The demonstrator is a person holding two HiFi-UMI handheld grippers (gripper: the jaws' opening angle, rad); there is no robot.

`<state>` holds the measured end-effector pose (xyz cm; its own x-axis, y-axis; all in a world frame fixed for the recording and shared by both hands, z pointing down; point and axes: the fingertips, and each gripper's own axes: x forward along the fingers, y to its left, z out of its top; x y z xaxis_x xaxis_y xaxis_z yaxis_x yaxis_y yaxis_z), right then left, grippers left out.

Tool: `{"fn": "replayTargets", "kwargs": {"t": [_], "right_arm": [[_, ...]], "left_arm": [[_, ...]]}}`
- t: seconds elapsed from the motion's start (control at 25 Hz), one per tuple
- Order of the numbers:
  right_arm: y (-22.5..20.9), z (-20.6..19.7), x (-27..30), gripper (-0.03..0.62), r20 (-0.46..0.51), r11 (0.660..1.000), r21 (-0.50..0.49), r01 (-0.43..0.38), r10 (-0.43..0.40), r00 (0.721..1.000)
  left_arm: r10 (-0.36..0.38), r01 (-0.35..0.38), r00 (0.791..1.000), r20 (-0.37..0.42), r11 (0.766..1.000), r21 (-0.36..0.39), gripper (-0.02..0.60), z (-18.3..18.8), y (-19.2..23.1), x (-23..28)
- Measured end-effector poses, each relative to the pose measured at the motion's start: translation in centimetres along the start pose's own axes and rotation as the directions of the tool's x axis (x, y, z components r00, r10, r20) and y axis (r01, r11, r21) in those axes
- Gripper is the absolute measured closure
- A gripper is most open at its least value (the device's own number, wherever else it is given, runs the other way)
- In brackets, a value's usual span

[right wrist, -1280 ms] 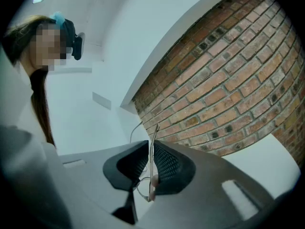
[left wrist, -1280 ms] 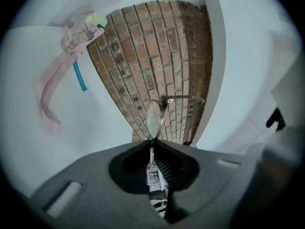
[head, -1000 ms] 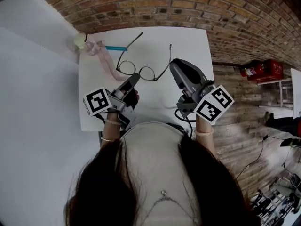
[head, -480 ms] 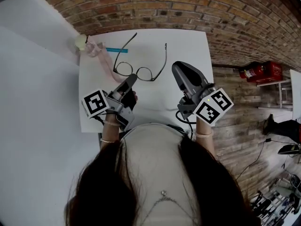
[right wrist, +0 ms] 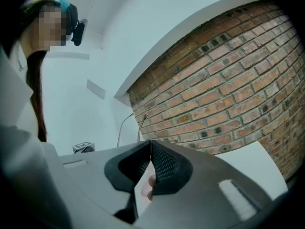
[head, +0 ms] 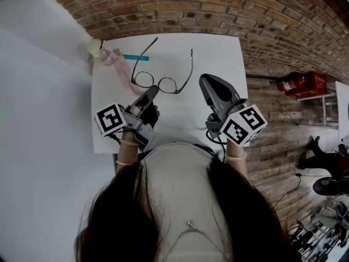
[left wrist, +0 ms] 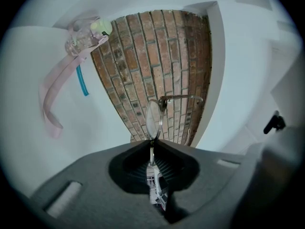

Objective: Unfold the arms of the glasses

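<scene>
The glasses (head: 168,84), upper centre of the table (head: 221,53), have both arms open. Jaws of the left gripper (head: 152,91) clamp a lens rim; those of the right gripper (head: 206,83) are together, empty. Seemingly light, bendable wire: grip near hinges.

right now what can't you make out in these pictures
- Head view: the left gripper covers the spot where its jaws pinch the glasses.
- Right gripper view: the right gripper hides the glasses with its own body, all but two thin lines, likely the arms.
- Pink strap item: too small in the head view to name.
- Table: part of its near edge is hidden by the person's body.
</scene>
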<state>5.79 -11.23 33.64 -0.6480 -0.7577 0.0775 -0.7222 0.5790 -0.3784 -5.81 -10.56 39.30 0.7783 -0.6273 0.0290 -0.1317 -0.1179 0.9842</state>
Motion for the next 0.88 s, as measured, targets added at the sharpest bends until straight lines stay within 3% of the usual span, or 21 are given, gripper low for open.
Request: {"fn": "replayTargets", "kwargs": {"t": [0.88], "right_arm": [[-0.5, -3.0, 1.1, 0.589, -0.085, 0.994, -0.07, 0.085, -0.091, 0.992]], "left_arm": [[-0.023, 0.022, 1.0, -0.019, 0.999, -0.048, 0.558, 0.8, 1.1, -1.1]]}}
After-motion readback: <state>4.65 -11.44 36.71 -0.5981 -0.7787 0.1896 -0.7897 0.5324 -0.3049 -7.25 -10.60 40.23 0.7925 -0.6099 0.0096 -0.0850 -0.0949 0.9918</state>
